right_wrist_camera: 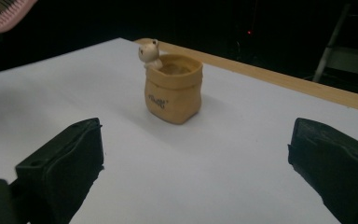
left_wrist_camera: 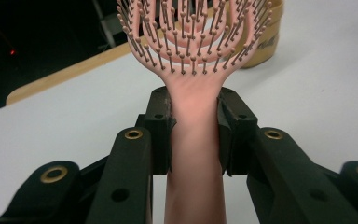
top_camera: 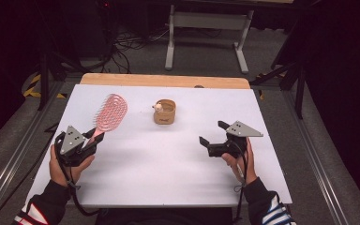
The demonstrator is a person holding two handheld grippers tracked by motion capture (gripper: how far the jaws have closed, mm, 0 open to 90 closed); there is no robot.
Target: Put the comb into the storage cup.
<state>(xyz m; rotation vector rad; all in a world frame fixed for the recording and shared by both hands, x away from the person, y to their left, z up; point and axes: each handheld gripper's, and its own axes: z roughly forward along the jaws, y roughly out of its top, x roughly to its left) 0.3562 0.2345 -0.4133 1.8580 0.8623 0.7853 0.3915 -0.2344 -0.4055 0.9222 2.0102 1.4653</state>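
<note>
Tool on my left is pinching the pink hairbrush by its handle; in the left gripper view the two black pads press on either side of the handle just below the bristled head, which points away from me toward the far side of the desk. My right tool hangs above the white desk with its jaws spread wide and nothing between them, and the right gripper view looks straight at the small tan pot, shaped like a little sack, with a pale bear figure perched on its rim. That pot stands upright near the middle of the desk, well apart from both tools, and the brush head is off to its left. I judge the brush is picked up and being carried, with the pot the likely place for it. My next move, I think, calls for tipping the handle down over the pot's mouth while the right tool steadies the pot. Dark script runs across the pot's front, but I cannot read it.
</note>
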